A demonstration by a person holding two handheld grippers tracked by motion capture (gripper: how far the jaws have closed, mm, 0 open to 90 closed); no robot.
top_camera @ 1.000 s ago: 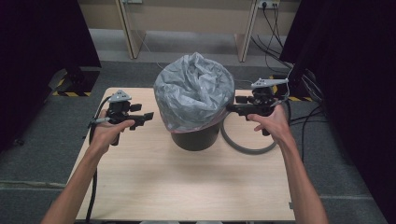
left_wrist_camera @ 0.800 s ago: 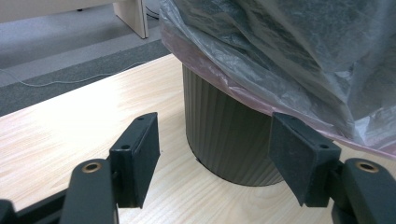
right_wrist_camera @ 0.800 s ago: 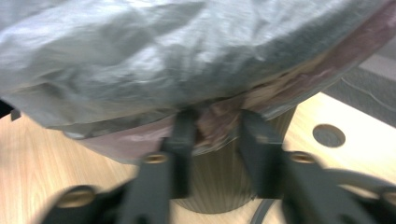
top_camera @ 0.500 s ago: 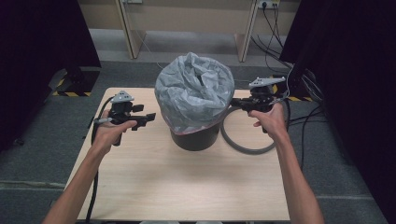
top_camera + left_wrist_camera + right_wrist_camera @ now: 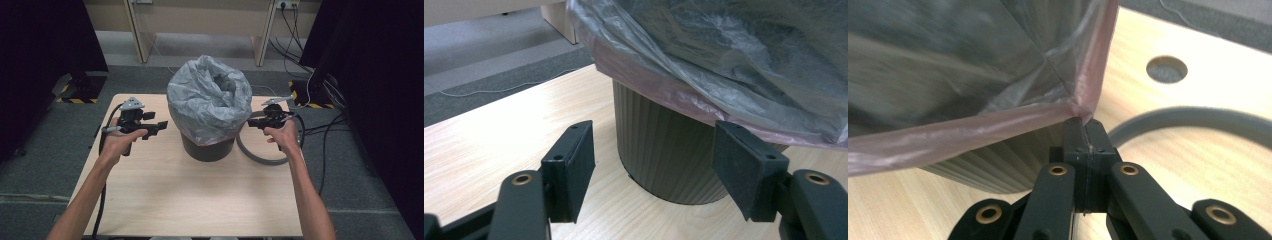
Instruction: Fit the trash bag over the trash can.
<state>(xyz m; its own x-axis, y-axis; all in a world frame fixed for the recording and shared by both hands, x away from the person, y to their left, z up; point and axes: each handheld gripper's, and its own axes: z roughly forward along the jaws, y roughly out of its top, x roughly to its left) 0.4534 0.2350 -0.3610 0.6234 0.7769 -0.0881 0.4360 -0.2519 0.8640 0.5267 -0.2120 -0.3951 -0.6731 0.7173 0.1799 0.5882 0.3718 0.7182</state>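
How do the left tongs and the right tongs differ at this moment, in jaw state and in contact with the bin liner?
The left tongs stand open; the right tongs are shut. The left tongs hold nothing, their jaws framing the dark ribbed bin without touching; the right tongs pinch the pink hem of the grey plastic liner. Both are black, hand-held, and sit beside the bin over the wooden table.
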